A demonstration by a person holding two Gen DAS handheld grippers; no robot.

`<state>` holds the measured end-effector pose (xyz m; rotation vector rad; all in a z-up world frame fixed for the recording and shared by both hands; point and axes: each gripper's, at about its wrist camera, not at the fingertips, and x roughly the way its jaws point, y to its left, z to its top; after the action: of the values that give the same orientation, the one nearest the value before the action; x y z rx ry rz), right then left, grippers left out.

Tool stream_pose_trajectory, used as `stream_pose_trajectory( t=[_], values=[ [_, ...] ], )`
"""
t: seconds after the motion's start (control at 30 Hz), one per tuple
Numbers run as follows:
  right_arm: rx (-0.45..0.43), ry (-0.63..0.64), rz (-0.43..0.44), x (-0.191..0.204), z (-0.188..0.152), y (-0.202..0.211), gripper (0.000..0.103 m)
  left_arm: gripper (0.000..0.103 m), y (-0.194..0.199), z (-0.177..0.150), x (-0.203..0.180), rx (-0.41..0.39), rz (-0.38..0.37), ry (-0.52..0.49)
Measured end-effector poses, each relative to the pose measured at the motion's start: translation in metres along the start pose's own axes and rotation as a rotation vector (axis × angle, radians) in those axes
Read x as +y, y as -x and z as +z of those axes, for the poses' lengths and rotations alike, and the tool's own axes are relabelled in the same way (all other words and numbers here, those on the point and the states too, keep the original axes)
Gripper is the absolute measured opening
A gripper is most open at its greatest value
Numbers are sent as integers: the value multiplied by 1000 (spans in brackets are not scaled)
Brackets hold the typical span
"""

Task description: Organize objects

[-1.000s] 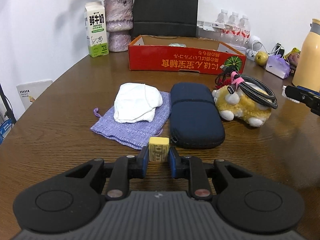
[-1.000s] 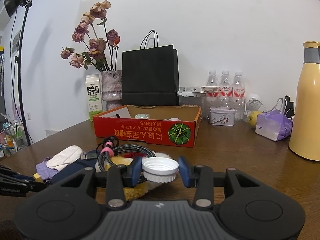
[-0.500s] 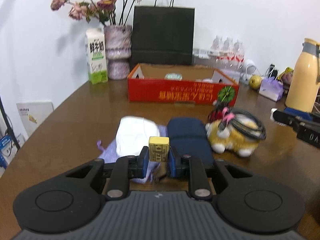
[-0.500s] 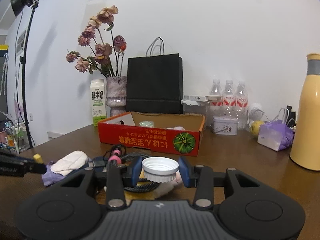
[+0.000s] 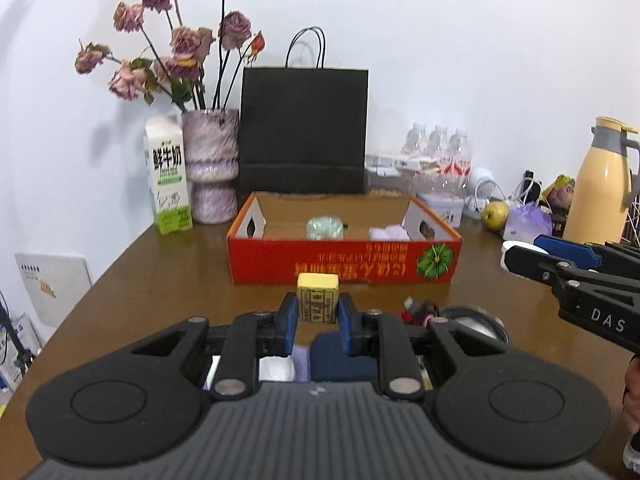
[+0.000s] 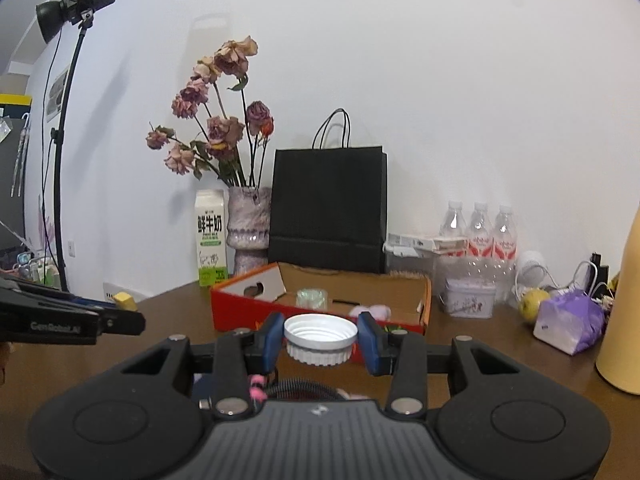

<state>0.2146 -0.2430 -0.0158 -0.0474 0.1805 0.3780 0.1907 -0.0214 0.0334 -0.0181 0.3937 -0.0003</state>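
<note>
Left wrist view: your left claw is clenched on a small yellow block with dark printing on its near face, held upright above the brown desk. At twelve o'clock beyond it sits a red cardboard box, open-topped, with a pale green bundle and something pale purple inside. Bare desk lies at ten o'clock, running to its left edge. Your right claw enters at three o'clock.

In the right wrist view, your right claw grips a white ribbed bottle cap, open side up. The box is at twelve o'clock, your left claw at nine. Open desk spreads at two o'clock, short of a purple bag.
</note>
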Motion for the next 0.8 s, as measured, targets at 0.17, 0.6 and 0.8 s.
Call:
stream_pose_trajectory(
  t=[0.17,0.6,0.8],
  values=[
    [-12,5,3,1,14,-18,39,21,-14,16,1,-32,-9,12],
    [-23,-7,25,-5,43,-72,39,21,-61,57,-2,-97,-29,45],
    [-15,-24,42,-16,52,-94,39,21,-82,70,-5,-111,-39,59]
  ],
)
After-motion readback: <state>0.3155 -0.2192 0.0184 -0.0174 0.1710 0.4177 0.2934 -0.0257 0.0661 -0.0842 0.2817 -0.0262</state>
